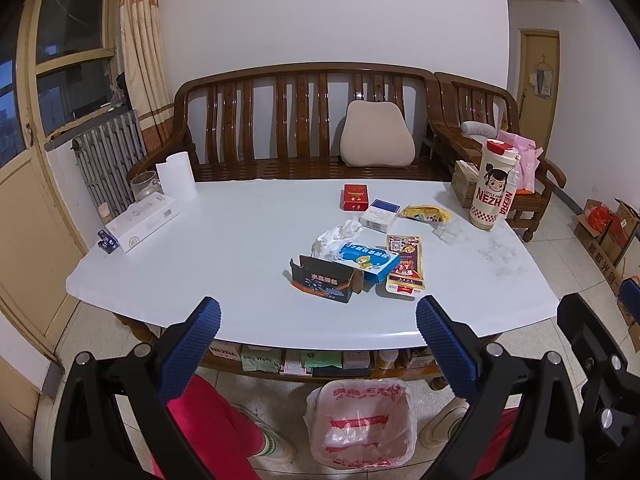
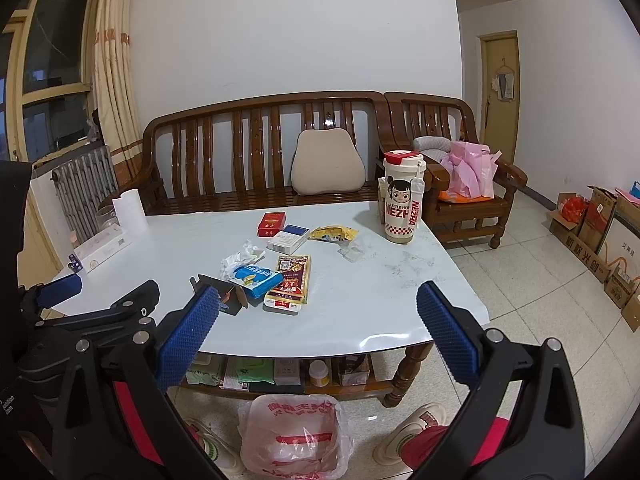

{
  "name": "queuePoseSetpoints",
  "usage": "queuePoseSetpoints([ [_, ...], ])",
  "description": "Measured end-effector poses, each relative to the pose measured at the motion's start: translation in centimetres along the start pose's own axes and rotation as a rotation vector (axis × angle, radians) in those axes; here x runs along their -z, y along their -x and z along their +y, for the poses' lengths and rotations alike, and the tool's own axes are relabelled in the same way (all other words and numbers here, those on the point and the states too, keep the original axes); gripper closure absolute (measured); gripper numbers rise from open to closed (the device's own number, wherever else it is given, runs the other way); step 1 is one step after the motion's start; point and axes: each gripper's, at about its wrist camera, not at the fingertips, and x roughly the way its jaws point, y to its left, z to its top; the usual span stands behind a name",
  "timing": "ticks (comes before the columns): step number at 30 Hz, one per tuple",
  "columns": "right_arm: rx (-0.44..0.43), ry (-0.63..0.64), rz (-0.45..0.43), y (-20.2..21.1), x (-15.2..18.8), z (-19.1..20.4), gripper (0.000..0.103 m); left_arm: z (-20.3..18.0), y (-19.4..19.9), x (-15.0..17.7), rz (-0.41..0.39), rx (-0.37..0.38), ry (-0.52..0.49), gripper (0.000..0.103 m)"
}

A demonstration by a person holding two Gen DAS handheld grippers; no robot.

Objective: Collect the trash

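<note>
Litter lies in the middle of the white table: a torn dark carton, a blue box, a crumpled tissue, a red-gold packet, a yellow wrapper, a clear wrapper, a red cigarette pack and a white-blue pack. A bin lined with a plastic bag stands on the floor before the table. My left gripper hangs open, nothing between its fingers, short of the table's near edge. My right gripper is open and empty too, beside the left one.
A Nezha tumbler stands at the table's far right, a paper roll, glass jar and white box at its far left. A wooden bench is behind. A person's red-trousered legs and shoes flank the bin. Cardboard boxes line the right wall.
</note>
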Motion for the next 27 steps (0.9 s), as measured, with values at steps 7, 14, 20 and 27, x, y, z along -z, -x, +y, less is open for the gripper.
queuePoseSetpoints([
  [7, 0.002, 0.001, -0.002, 0.23, -0.11, 0.16, 0.006, -0.01, 0.12, -0.07, 0.0, 0.004, 0.003, 0.007],
  [14, 0.001, 0.001, -0.002, 0.18, -0.04, 0.16, 0.006, 0.02, 0.08, -0.19, 0.001, 0.005, 0.006, 0.007],
  [20, 0.001, 0.003, -0.002, 0.13, -0.03, 0.1, 0.006, 0.24, -0.03, -0.04, 0.001, 0.003, 0.01, 0.007],
  [27, -0.003, 0.001, -0.002, 0.24, -0.06, 0.21, 0.006, 0.22, 0.1, -0.09, -0.003, 0.003, 0.006, 0.007],
])
